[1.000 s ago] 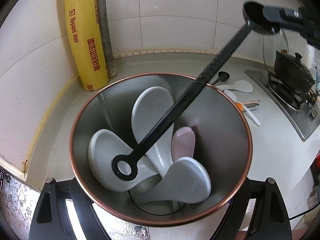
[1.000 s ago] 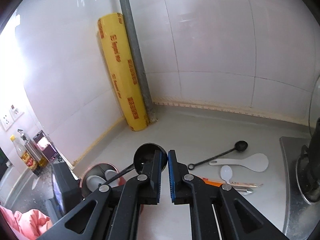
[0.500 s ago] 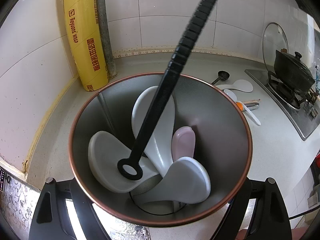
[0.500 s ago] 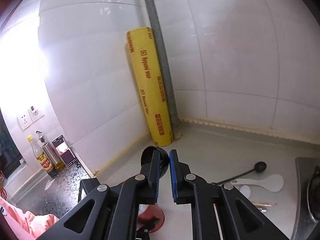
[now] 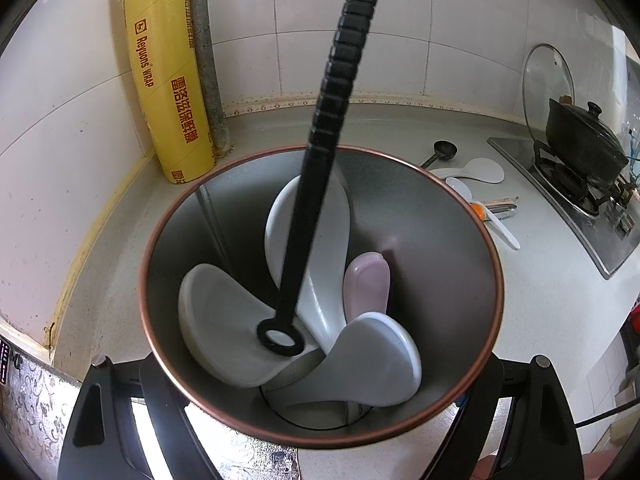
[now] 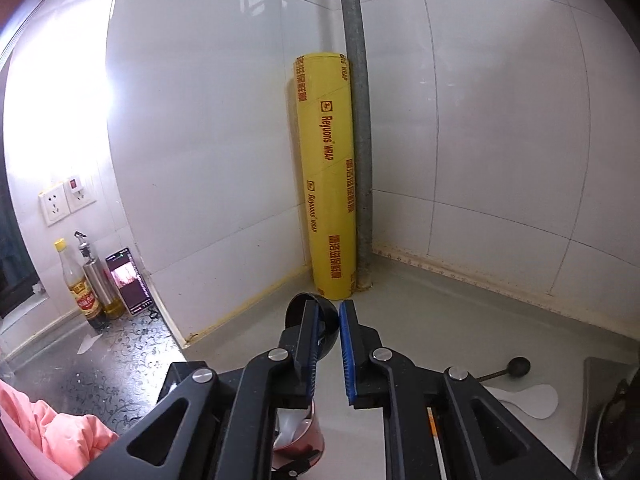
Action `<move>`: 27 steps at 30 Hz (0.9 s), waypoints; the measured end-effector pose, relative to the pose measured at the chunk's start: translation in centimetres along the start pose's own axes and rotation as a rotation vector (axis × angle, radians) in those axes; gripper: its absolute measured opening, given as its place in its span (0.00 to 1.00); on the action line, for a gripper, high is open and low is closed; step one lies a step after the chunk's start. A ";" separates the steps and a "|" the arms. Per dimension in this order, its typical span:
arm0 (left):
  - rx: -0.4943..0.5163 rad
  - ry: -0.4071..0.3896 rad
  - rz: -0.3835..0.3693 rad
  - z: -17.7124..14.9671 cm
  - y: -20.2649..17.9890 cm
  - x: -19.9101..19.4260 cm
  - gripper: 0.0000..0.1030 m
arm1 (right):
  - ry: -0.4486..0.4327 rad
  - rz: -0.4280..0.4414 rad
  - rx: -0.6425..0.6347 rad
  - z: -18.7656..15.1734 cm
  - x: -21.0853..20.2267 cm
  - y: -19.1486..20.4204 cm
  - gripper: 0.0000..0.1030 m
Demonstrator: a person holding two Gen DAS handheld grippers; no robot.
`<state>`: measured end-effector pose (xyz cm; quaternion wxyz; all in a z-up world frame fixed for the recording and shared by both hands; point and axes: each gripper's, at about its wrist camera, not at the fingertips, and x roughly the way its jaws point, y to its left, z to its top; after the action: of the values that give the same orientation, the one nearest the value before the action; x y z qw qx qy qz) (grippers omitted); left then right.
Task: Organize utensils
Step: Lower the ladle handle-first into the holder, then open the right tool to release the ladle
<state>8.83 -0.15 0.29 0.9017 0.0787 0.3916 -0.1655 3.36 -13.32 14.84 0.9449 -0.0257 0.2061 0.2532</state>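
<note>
The left gripper (image 5: 320, 424) is clamped on the outside of a steel utensil cup with a copper-coloured rim (image 5: 476, 232), its black fingers (image 5: 120, 408) pressed to the cup's two sides low in the left wrist view. Inside the cup lie three white plastic rice paddles (image 5: 216, 320) with their broad ends up, and one pale pink paddle (image 5: 368, 284) leaning against the right of the inner wall. A long black measuring spoon with a ribbed handle (image 5: 320, 152) stands steeply in the cup, its ring-shaped end resting on the paddles near the bottom, while the handle runs up out of the top of that view. In the right wrist view the spoon's round black bowl sits pinched between the blue pads (image 6: 348, 356) of the right gripper (image 6: 329, 312), whose jaws stand close together around it, directly above the cup seen below. On the grey countertop (image 5: 532, 304), to the right of the cup, lie more utensils: a second black measuring spoon (image 5: 442, 150), a white rice paddle (image 5: 480, 170), a small white spoon (image 5: 460, 188) and a piece with an orange part (image 5: 478, 211). A tall yellow roll of cling wrap (image 6: 328, 184) stands upright in the tiled corner beside a grey pipe (image 6: 360, 140). A black pot (image 5: 580, 144) sits on the stove at far right, with a glass lid (image 5: 546, 80) propped behind it. Oil bottles (image 6: 86, 284) stand at far left.
</note>
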 end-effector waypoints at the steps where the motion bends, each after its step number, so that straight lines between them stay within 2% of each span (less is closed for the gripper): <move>1: -0.001 0.000 0.000 0.0 0.2 0.0 0.87 | -0.001 -0.009 -0.006 0.0 0.0 0.0 0.11; 6: -0.001 0.000 -0.002 0.0 0.3 -0.1 0.87 | -0.008 -0.044 -0.036 0.4 -0.2 0.0 0.11; 11: -0.002 0.000 -0.003 0.0 0.3 -0.1 0.87 | 0.029 -0.022 -0.057 -0.2 1.0 0.7 0.11; 19: 0.000 0.001 -0.002 -0.1 0.2 -0.1 0.87 | 0.147 0.083 -0.052 -2.4 3.6 2.0 0.11; 27: -0.003 0.001 -0.006 -0.3 0.2 -0.3 0.87 | 0.169 0.087 -0.023 -3.0 3.8 1.8 0.11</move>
<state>8.55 0.18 0.31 0.9012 0.0762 0.3924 -0.1674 4.35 -10.38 10.67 0.9118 -0.0491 0.2831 0.2933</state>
